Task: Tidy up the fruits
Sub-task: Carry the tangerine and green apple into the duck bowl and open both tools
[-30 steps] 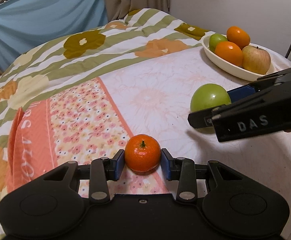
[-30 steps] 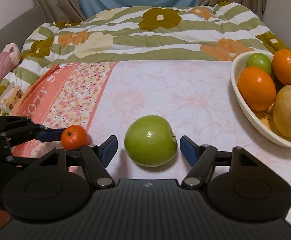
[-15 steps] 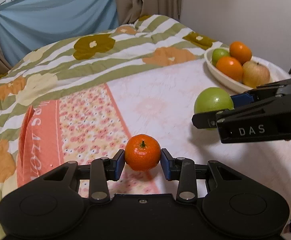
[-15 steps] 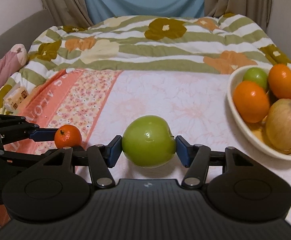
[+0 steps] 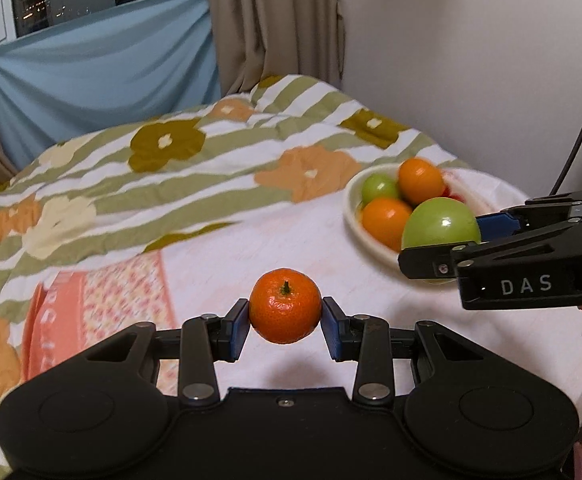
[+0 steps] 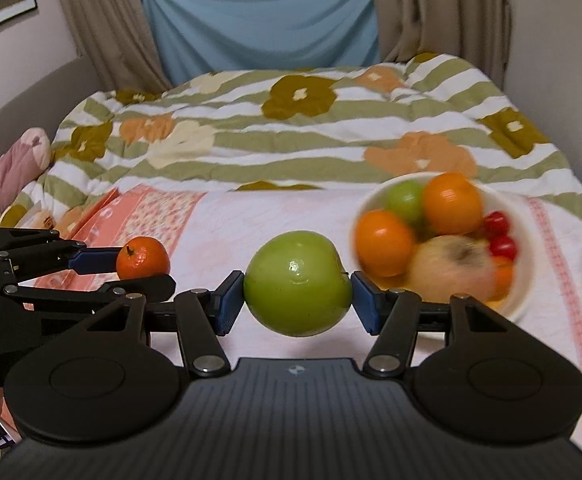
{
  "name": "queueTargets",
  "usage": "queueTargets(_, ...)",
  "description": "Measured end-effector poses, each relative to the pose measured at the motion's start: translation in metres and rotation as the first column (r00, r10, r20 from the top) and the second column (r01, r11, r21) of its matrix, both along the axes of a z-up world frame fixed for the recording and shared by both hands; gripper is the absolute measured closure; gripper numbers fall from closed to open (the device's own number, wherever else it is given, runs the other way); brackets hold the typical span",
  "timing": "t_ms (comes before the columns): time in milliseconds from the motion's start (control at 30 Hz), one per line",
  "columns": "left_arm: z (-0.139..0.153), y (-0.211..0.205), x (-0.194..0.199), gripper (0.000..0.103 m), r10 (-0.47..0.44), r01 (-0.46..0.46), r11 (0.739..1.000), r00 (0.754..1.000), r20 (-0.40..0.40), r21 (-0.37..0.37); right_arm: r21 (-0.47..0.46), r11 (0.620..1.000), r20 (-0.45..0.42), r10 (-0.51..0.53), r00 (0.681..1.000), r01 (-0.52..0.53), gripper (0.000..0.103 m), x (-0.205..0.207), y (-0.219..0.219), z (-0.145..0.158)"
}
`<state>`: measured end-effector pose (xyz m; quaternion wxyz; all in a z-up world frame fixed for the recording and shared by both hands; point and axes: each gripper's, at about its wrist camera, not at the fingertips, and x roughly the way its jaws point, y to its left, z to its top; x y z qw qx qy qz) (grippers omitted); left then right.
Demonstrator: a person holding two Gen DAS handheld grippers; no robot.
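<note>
My left gripper (image 5: 285, 326) is shut on a small orange mandarin (image 5: 285, 305) and holds it above the bed. My right gripper (image 6: 297, 300) is shut on a green apple (image 6: 297, 282), also lifted. In the left wrist view the green apple (image 5: 441, 224) and right gripper (image 5: 443, 258) hang in front of the white fruit bowl (image 5: 353, 210). In the right wrist view the mandarin (image 6: 142, 258) and left gripper (image 6: 139, 270) are at the left. The bowl (image 6: 531, 240) holds oranges, a green apple, a yellow-red apple and small red fruits.
The bed is covered by a pink-white sheet (image 6: 259, 216) and a green-striped flowered quilt (image 6: 291, 120). A pink bundle (image 6: 11, 168) lies at the bed's left edge. A wall (image 5: 471, 60) stands right of the bowl; curtains hang behind.
Both grippers have risen off the bed with their fruit. The right gripper closed on the green apple, then lifted it toward the bowl.
</note>
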<state>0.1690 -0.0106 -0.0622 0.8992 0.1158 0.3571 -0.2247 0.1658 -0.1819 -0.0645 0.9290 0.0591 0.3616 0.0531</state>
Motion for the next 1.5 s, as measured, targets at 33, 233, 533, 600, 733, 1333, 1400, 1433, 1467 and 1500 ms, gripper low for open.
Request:
queueTargets(33, 0.003, -0.009, 0.0, 0.061, -0.003, 0.003, 1.0, 1.0, 0.004, -0.003, -0.002, 1.0, 0.004, -0.007, 1.0, 0.007, 0.03, -0.002, -0.01, 0.003)
queueTargets(233, 0.004, -0.053, 0.002, 0.061, -0.016, 0.016, 1.0, 1.0, 0.01, -0.014, -0.017, 0.999, 0.009, -0.036, 0.999, 0.036, 0.03, -0.007, -0.064, 0.012)
queueTargets(533, -0.022, -0.115, 0.019, 0.061, -0.017, 0.017, 1.0, 0.999, -0.027, -0.001, -0.024, 0.999, -0.001, -0.041, 0.999, 0.041, 0.03, 0.004, -0.13, 0.004)
queueTargets(600, -0.027, -0.124, 0.023, 0.061, -0.007, 0.007, 1.0, 0.999, -0.037, -0.002, -0.025, 0.999, -0.006, -0.032, 0.999, 0.031, 0.03, 0.009, -0.141, 0.0)
queueTargets(733, -0.037, -0.138, 0.032, 0.061, 0.02, -0.02, 1.0, 0.998, -0.051, 0.004, -0.026, 1.0, -0.012, -0.009, 1.0, 0.009, 0.03, 0.02, -0.154, -0.007)
queueTargets(1333, -0.03, -0.147, 0.033, 0.023, 0.13, -0.13, 0.992, 0.991, -0.024, 0.004, -0.02, 0.997, -0.023, 0.07, 0.997, -0.071, 0.03, 0.054, -0.171, -0.016)
queueTargets(1400, -0.027, -0.145, 0.032, 0.023, 0.145, -0.145, 0.989, 0.989, -0.022, 0.0, -0.021, 0.997, -0.025, 0.077, 0.997, -0.077, 0.03, 0.06, -0.172, -0.019)
queueTargets(1433, -0.026, -0.144, 0.032, 0.023, 0.151, -0.151, 0.989, 0.988, -0.021, 0.0, -0.022, 0.996, -0.026, 0.08, 0.996, -0.081, 0.03, 0.062, -0.172, -0.021)
queueTargets(1467, -0.025, -0.143, 0.031, 0.022, 0.159, -0.159, 0.987, 0.987, -0.02, 0.001, -0.023, 0.996, -0.027, 0.084, 0.996, -0.085, 0.03, 0.064, -0.172, -0.022)
queueTargets(1500, -0.024, -0.142, 0.031, 0.022, 0.167, -0.167, 0.986, 0.986, -0.018, 0.0, -0.024, 0.996, -0.029, 0.089, 0.996, -0.089, 0.03, 0.068, -0.172, -0.024)
